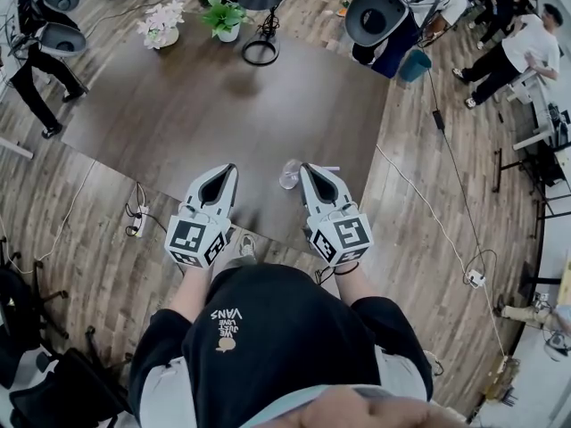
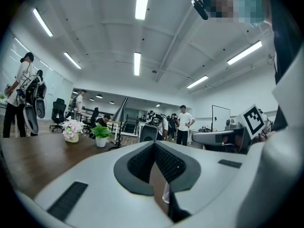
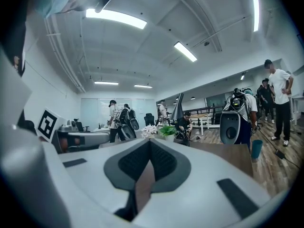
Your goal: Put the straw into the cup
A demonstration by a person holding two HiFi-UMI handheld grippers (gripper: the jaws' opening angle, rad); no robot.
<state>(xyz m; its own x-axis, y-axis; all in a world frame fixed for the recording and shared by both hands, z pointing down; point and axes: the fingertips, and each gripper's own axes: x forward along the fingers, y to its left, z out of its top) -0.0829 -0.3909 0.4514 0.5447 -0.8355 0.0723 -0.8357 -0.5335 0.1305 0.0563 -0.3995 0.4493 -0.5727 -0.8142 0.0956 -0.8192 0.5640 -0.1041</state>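
Observation:
A clear plastic cup [image 1: 289, 175] sits near the front edge of the dark table [image 1: 223, 105], between my two grippers. A thin pale straw [image 1: 328, 168] lies on the table just right of the right gripper's tip. My left gripper [image 1: 231, 168] points level, its jaws together, a little left of the cup. In the left gripper view its jaws [image 2: 154, 144] meet at the tip, and the cup [image 2: 166, 194] shows through the slit below. My right gripper [image 1: 305, 168] is shut right beside the cup. Nothing shows between its jaws [image 3: 150, 141] in the right gripper view.
At the table's far end stand a black desk lamp [image 1: 261, 25], a green potted plant [image 1: 223, 16] and white flowers [image 1: 161, 23]. A power strip [image 1: 136, 226] and cables lie on the wooden floor. Office chairs and people stand around the room.

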